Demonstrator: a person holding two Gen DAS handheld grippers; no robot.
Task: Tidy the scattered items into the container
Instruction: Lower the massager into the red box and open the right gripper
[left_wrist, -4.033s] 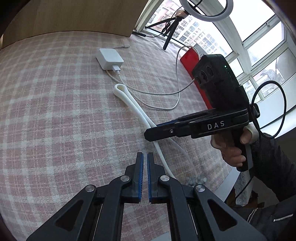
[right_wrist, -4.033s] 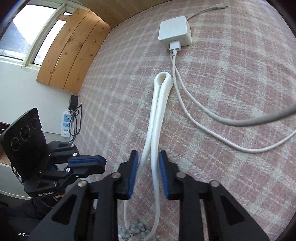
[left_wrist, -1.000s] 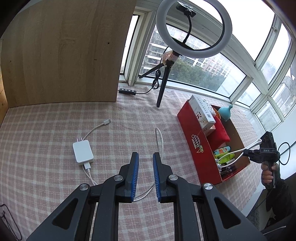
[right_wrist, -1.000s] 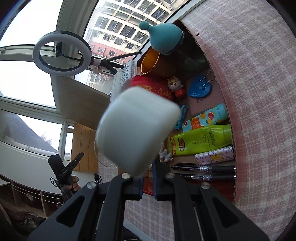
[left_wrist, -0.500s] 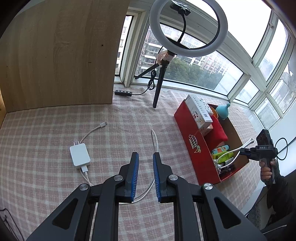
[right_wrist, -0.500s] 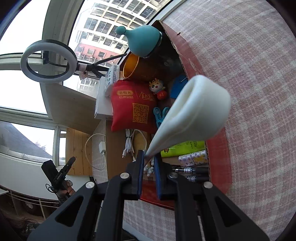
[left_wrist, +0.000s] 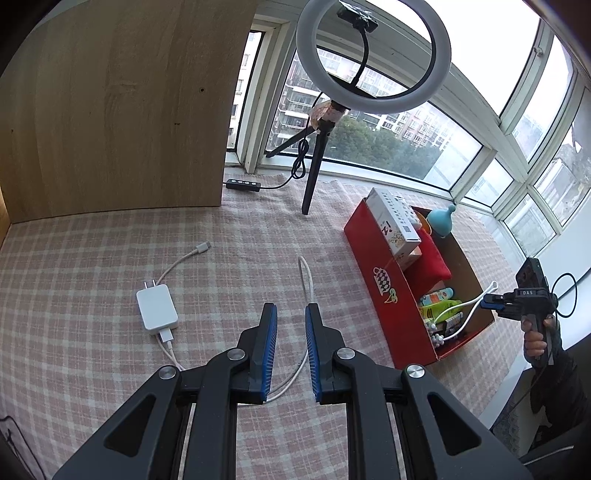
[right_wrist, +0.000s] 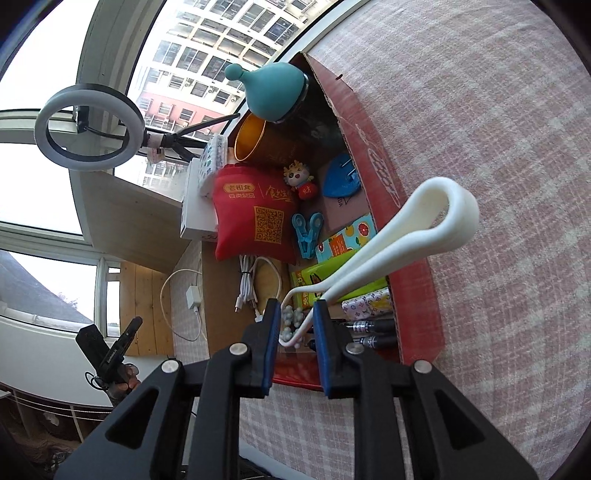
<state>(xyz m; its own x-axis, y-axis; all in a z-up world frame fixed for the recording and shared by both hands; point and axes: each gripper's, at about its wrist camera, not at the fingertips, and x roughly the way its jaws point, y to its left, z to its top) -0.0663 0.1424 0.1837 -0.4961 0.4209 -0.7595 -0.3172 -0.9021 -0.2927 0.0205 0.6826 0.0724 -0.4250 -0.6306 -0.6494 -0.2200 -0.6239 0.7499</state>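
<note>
Right gripper (right_wrist: 295, 325) jaws are opening, the white loop (right_wrist: 424, 229) lying loose between them, over the near end of the red box (right_wrist: 413, 295). Left gripper (left_wrist: 290, 332) is hanging slightly parted, empty, above the charger cable (left_wrist: 308, 280) beside that box.

Pink checked cloth (left_wrist: 92, 258) across the frame, white charger (left_wrist: 156, 308) lower left, red box (left_wrist: 388, 295) right, ring light (left_wrist: 373, 55) top

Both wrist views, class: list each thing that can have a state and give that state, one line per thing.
Right gripper: jaws opening, white massager between them.
White massager: loop resting on the box's rim.
Red box: open-topped, partly filled.
Left gripper: jaws slightly apart, holding nothing.
White charger: on the cloth, cable plugged in.
Ring light: upright, unlit.
</note>
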